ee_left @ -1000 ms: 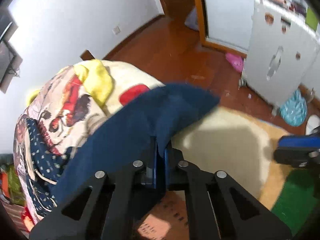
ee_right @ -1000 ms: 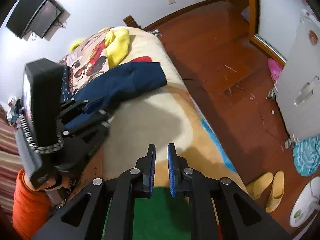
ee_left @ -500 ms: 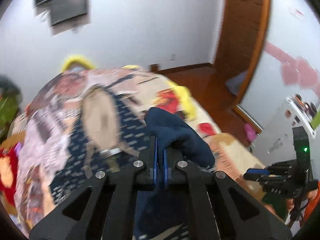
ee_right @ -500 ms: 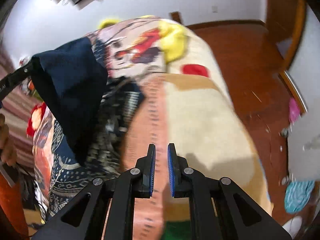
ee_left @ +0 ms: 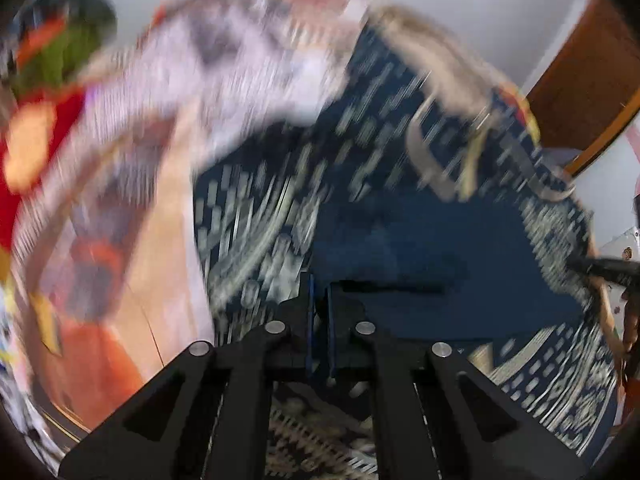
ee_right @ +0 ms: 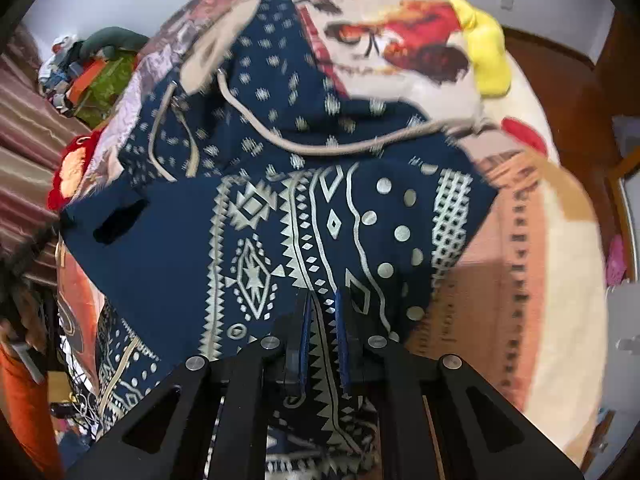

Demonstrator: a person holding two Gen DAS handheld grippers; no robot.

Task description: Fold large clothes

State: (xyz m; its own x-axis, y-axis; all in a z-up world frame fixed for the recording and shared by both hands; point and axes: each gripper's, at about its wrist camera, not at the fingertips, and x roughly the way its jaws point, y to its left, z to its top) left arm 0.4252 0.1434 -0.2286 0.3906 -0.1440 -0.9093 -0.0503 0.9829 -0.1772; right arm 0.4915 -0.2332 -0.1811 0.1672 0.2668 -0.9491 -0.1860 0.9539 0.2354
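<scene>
A: Right wrist view: what lies under the right gripper?

B: A dark blue hoodie with a pale geometric print, spread on the bed. Its hood and beige drawstring point toward the far end, and one plain blue sleeve is folded across the body on the left.

A: And the jaws?

B: Pressed close together, with nothing pinched between them; they hang just above the printed cloth.

A: What else is on the bed?

B: A blanket with a rooster picture and a yellow cloth near the far edge.

A: Left wrist view, then?

B: Heavily blurred. The left gripper has its jaws nearly together. The plain blue part of the hoodie lies right in front of them, but I cannot tell whether any cloth is caught between them.

A: Anything at the edge?

B: A dark gripper part at the far right, too smeared to read
</scene>
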